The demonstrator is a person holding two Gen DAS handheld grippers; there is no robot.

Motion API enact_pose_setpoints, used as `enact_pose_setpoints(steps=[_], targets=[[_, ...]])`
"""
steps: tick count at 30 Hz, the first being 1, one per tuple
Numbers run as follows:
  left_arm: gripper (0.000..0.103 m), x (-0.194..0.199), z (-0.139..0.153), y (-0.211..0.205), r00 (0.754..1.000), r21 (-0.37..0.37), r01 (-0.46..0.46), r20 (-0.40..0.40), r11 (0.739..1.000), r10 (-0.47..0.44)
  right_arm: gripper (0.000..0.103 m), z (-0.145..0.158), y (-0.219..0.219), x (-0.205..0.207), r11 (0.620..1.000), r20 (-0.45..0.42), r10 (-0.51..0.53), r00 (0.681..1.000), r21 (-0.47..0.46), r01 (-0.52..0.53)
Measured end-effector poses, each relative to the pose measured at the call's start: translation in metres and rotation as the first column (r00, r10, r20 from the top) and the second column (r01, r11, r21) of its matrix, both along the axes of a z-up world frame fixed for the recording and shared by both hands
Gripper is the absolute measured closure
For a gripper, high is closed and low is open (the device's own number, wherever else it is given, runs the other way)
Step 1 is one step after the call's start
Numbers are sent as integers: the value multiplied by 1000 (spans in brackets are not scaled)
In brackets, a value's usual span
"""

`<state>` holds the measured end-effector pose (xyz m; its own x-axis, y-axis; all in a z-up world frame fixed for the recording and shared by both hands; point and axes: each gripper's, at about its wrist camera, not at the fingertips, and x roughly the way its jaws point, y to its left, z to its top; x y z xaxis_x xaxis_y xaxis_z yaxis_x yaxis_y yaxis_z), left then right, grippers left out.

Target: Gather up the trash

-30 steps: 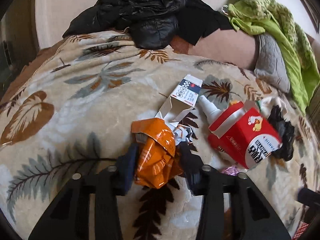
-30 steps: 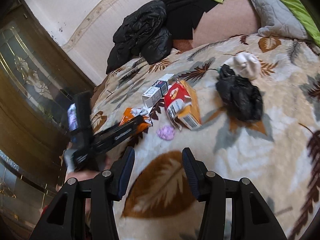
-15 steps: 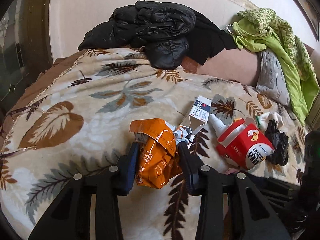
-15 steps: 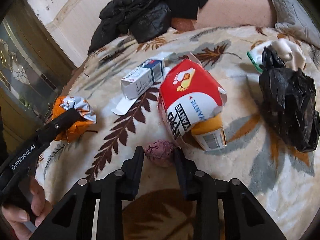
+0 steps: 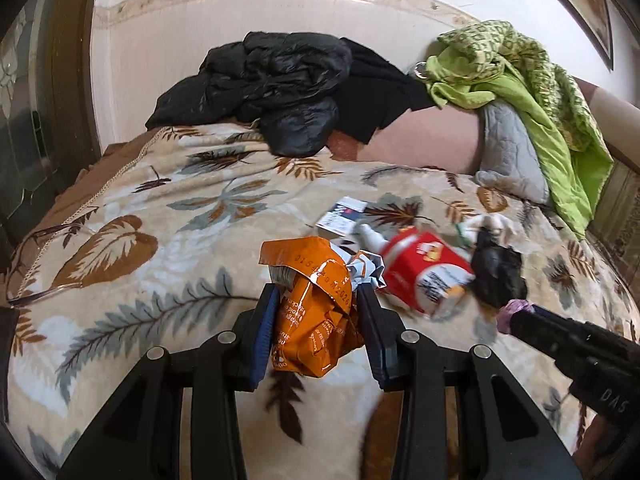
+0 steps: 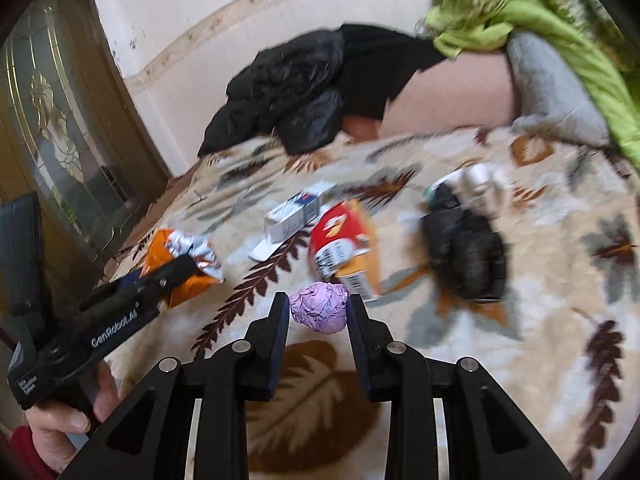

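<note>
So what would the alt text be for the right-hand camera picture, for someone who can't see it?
The right gripper pinches a crumpled purple paper ball above a leaf-patterned blanket. At left, the left gripper holds an orange wrapper. A white carton, a red box and a black bag lie on the blanket.

We see our left gripper (image 5: 316,320) clamped on a crumpled orange wrapper (image 5: 316,320), raised off the leaf-patterned blanket (image 5: 120,248); beyond it lie a small white box (image 5: 342,220), a white bottle (image 5: 370,236), a red carton (image 5: 428,276) and a black bag (image 5: 498,274), somewhat blurred; at the right edge our right gripper (image 5: 510,316) pinches a purple paper ball (image 5: 510,314); a black jacket (image 5: 276,88) and green cloth (image 5: 516,80) lie at the far end.
</note>
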<state>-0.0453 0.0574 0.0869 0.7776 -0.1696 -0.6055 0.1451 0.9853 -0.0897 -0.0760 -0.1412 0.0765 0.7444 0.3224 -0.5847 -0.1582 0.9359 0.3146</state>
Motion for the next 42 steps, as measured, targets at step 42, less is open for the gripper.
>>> enact_pose_setpoints(steps=[42], targets=[[64, -87, -18, -37, 998, 216, -37, 61, 976, 25, 71, 3, -18, -66, 999, 33, -9, 999, -38, 10]])
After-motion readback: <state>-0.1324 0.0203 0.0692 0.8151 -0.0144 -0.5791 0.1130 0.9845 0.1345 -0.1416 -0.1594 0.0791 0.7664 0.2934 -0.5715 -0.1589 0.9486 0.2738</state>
